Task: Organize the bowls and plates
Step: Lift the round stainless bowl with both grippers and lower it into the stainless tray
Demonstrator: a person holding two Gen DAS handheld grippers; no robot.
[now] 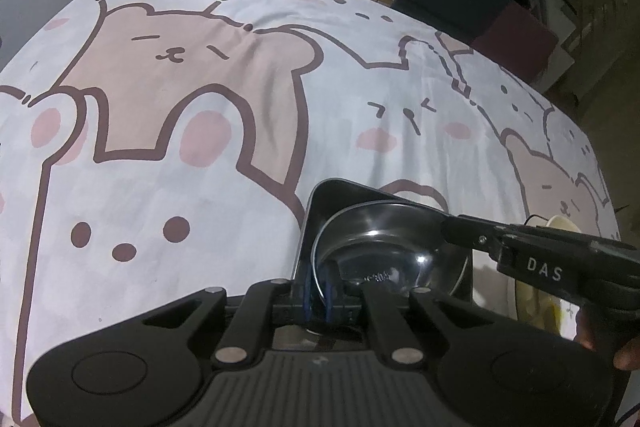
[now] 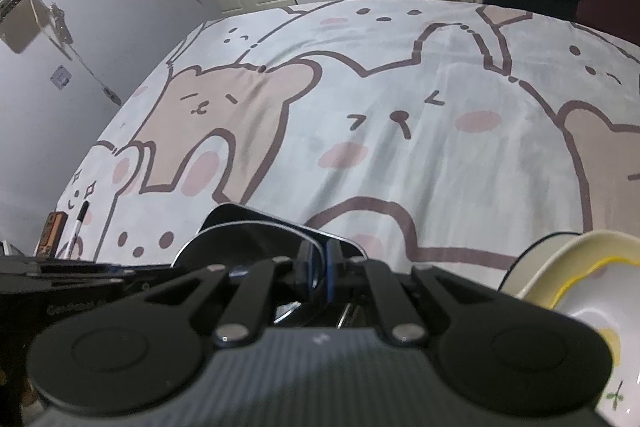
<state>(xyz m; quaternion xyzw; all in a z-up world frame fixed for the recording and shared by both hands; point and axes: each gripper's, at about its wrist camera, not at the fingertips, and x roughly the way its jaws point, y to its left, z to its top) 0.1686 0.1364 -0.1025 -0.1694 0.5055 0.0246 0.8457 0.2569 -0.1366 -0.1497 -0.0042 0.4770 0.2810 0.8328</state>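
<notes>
Left wrist view: left gripper (image 1: 318,293), jaws pinched on rim of steel bowl (image 1: 384,247); bowl sits in black tray (image 1: 340,193) on cartoon-print cloth (image 1: 160,147), near its front edge.

Right wrist view: right gripper (image 2: 318,273), jaws clamped on steel bowl's (image 2: 248,239) rim; cream bowl (image 2: 580,279) just beside, right.

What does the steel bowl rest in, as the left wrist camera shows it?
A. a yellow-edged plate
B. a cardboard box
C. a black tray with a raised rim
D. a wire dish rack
C: the steel bowl sits inside the black tray, whose raised corner shows behind it on the cartoon-print cloth.
</notes>
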